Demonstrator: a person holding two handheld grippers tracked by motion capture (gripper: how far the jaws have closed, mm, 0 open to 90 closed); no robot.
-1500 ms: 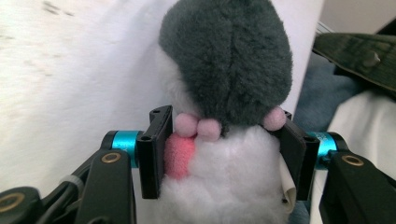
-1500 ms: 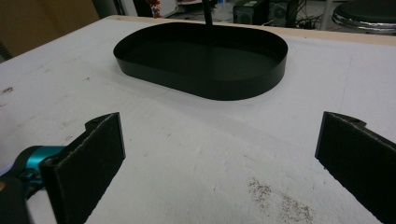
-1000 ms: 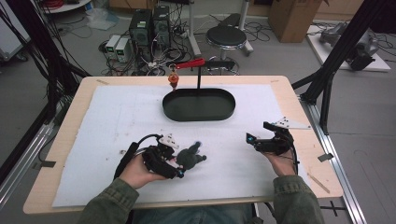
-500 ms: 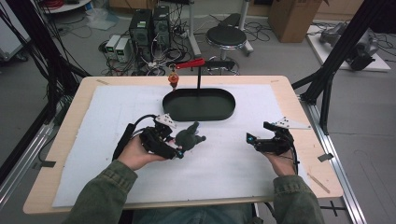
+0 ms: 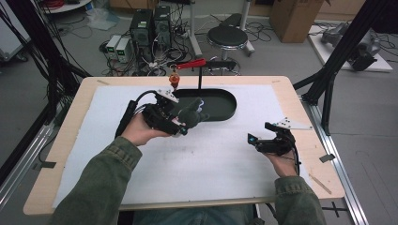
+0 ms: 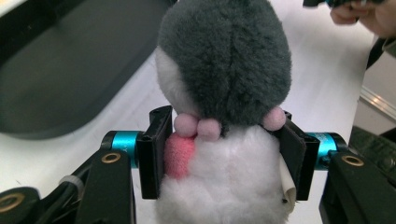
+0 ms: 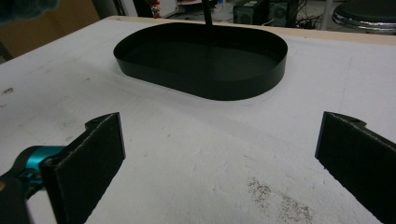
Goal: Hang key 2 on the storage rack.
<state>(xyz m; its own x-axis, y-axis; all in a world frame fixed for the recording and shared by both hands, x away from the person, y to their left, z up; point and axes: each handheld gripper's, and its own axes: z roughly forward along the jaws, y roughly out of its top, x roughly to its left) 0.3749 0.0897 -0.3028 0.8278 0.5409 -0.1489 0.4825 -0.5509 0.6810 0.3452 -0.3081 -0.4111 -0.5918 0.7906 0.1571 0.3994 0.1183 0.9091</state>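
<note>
High view first: the left tongs [image 5: 180, 121] are up off the tabletop [image 5: 211, 159] with a grey-and-white plush [image 5: 191, 114] clamped in them, hanging right at the near left rim of the black tray [image 5: 220, 105], at about eleven o'clock on the white mat. The right tongs [image 5: 259, 140] sit low at about three o'clock, well apart from the tray, nothing in them.

Left gripper view: here's the grip up close. The plush [image 6: 224, 93] stands between the two black pads, pinched across its white belly just under the little pink paws, grey head pointing away toward the tray [image 6: 56, 79]. The fur bulges around the pads, so this is a soft, squashy thing, and by the look of it very light. No fear of breaking it, and the fuzzy pile should hold well rather than slide. The waist is the sensible place to hold: narrow and central, so the head doesn't flop. A small tag sticks out by the right pad.

Right gripper view: the right tongs [image 7: 219, 154] stand wide, bare mat between them, and the tray [image 7: 201, 60] lies ahead at twelve o'clock, with nothing inside that I can see.
</note>
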